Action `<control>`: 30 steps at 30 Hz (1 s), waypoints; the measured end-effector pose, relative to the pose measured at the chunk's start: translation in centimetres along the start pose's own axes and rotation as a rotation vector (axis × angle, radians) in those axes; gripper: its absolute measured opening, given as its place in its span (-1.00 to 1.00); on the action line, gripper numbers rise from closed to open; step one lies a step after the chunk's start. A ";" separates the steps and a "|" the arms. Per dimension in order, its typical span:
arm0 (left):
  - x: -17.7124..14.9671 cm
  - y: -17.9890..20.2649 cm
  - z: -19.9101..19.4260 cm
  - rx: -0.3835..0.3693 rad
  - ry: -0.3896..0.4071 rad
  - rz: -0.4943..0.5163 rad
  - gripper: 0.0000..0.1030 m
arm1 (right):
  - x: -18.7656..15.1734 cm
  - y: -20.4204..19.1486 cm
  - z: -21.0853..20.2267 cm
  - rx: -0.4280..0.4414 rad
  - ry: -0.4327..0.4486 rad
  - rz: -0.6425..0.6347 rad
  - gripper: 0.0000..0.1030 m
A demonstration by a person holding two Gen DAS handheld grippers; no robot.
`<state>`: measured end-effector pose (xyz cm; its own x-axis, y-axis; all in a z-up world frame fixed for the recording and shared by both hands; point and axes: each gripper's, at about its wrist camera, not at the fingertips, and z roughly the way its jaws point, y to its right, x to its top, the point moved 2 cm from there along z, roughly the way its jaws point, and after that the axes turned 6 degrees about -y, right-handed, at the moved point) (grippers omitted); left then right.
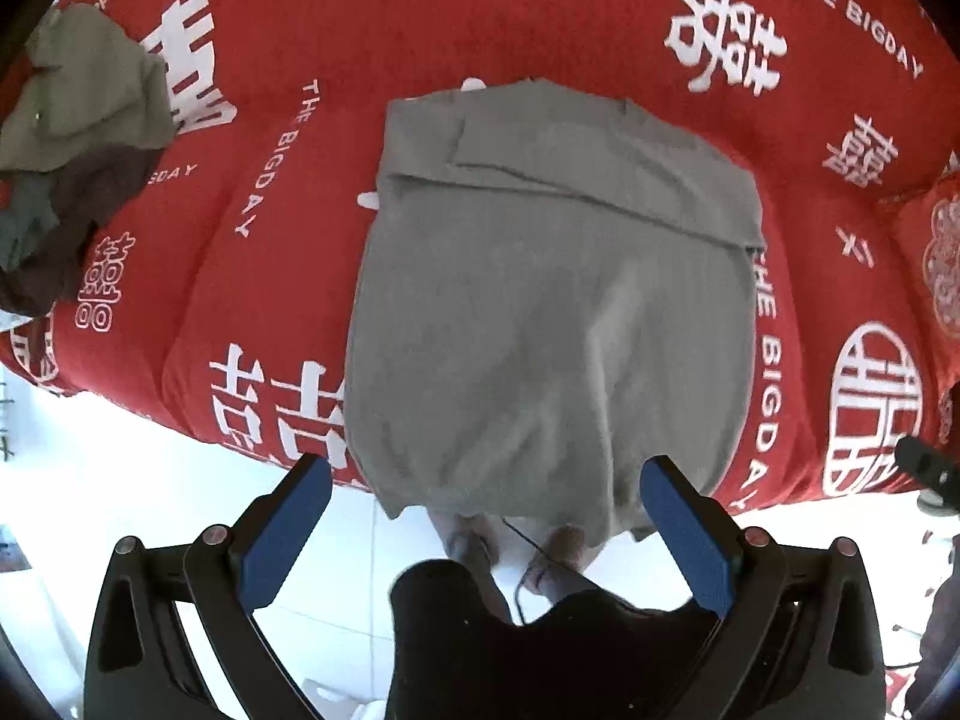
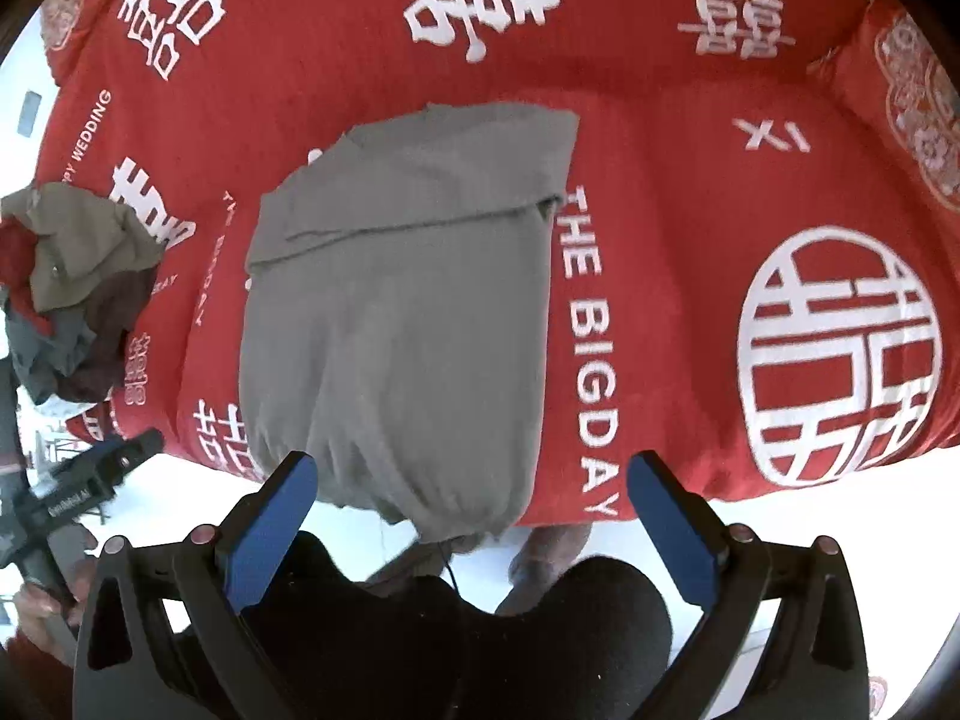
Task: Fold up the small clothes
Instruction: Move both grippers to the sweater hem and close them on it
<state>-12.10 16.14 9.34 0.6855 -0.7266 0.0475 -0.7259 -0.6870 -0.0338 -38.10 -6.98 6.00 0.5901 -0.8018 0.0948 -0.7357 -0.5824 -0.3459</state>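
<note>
1. A gray shirt [image 1: 540, 312] lies flat on the red bed.
2. Its far end is folded over.
3. Its near end hangs off the bed's edge.
4. More clothes [image 1: 78, 138] sit in a messy pile nearby.

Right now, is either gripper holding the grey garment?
No: the left gripper and right gripper are both open, above the grey garment.

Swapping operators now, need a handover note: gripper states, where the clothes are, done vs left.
Left hand-held gripper: open, empty, above the near bed edge.
Right hand-held gripper: open, empty, same height.
Grey garment: flat on the red bedspread, far end folded over, near end hanging off the bed edge.
Unfolded pile: far left of the bed.
Done: side and top folds, apparently.
Left: fold the near end up, then likely the pile.
</note>
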 end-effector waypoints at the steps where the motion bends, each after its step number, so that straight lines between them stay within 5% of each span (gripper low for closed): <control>1: -0.1 0.0 0.3 0.010 -0.002 0.011 1.00 | -0.1 0.1 0.3 0.007 -0.003 0.001 0.99; 7: 1.1 -2.3 3.3 0.062 0.023 0.051 1.00 | -0.1 0.2 4.6 0.051 -0.042 -0.006 0.99; 17: 2.5 -5.7 13.7 0.119 0.031 0.138 1.00 | -2.0 3.8 15.9 0.087 -0.120 0.120 0.95; 22: 1.5 -6.6 17.3 0.095 -0.007 0.148 1.00 | -4.7 5.4 19.7 0.112 -0.167 0.149 0.56; 27: 0.6 -7.3 18.5 0.088 -0.037 0.152 1.00 | -6.3 5.8 21.7 0.163 -0.185 0.181 0.46; 28: 0.4 -7.3 18.8 0.087 -0.046 0.148 1.00 | -6.2 5.8 21.8 0.161 -0.186 0.191 0.40; 29: 0.3 -7.5 18.9 0.087 -0.050 0.144 1.00 | -6.2 5.9 21.7 0.157 -0.189 0.193 0.09; 30: 0.3 -7.6 19.0 0.090 -0.050 0.144 1.00 | -6.4 6.1 21.5 0.149 -0.191 0.185 -0.71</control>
<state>-5.32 20.91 -9.32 0.5785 -0.8156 -0.0141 -0.8101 -0.5725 -0.1262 -39.20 -2.52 -16.79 0.5128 -0.8444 -0.1551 -0.7879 -0.3912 -0.4755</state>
